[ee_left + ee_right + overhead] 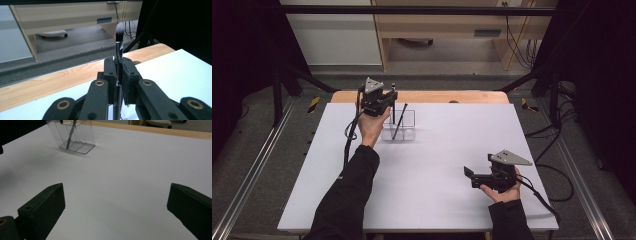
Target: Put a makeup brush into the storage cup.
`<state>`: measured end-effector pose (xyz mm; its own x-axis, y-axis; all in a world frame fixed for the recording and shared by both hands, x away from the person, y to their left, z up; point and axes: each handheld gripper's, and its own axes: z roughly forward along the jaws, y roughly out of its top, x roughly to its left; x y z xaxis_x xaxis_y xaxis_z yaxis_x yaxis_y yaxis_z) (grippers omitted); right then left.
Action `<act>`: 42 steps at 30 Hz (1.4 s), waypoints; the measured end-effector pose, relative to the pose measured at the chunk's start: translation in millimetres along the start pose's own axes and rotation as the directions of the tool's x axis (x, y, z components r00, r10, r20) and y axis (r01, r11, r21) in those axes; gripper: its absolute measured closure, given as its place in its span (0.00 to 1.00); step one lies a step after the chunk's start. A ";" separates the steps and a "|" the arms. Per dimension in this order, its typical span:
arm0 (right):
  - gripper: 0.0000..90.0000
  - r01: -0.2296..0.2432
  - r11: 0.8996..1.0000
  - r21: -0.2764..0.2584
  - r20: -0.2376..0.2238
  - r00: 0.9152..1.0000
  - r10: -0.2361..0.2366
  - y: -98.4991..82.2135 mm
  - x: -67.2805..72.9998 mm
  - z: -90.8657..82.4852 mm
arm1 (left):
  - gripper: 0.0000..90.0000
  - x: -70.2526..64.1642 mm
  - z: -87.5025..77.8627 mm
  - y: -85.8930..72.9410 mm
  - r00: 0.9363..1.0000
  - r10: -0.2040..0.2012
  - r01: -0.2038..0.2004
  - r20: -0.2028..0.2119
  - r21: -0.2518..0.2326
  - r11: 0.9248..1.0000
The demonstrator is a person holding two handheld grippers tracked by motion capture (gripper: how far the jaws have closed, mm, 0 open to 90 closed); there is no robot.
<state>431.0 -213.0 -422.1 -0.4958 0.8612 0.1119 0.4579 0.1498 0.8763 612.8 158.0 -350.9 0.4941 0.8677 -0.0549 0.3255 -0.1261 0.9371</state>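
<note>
black-handled makeup brush (118, 57) stands upright, bristles up, clamped in the left gripper (119, 75); right gripper (115, 202) gapes wide.

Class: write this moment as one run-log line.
left gripper: shut on makeup brush | clear organiser: one brush inside | right gripper: open, apart

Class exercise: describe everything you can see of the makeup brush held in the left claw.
The makeup brush is slim, with a dark handle, a shiny metal collar and a soft tuft, dark at the base and white at the tip. It stands upright, tuft up, clamped between the shut jaws of the left claw, above the clear plastic holder at the table's far side.
</note>
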 end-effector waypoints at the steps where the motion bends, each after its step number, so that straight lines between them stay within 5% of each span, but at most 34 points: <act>1: 0.02 0.000 1.000 0.000 0.000 1.000 0.000 0.0 0.0 0.0 | 0.92 0.2 -0.2 -1.2 1.000 -0.004 0.004 0.001 -0.001 1.000; 23: 0.02 0.002 1.000 0.006 -0.001 1.000 -0.002 -0.8 1.0 1.8 | 0.92 -0.7 -0.9 -26.3 1.000 -0.008 0.008 0.008 0.000 1.000; 42: 0.02 -0.002 1.000 -0.002 -0.004 1.000 0.002 0.0 1.4 0.8 | 0.87 -6.9 -6.1 -44.3 0.999 0.026 -0.027 0.023 0.026 0.999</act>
<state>430.9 -211.4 -422.3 -0.4974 0.8598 0.1157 0.4577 0.1468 0.8769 590.0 160.5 -390.0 0.5209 0.8528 -0.0382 0.3330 -0.1618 0.9289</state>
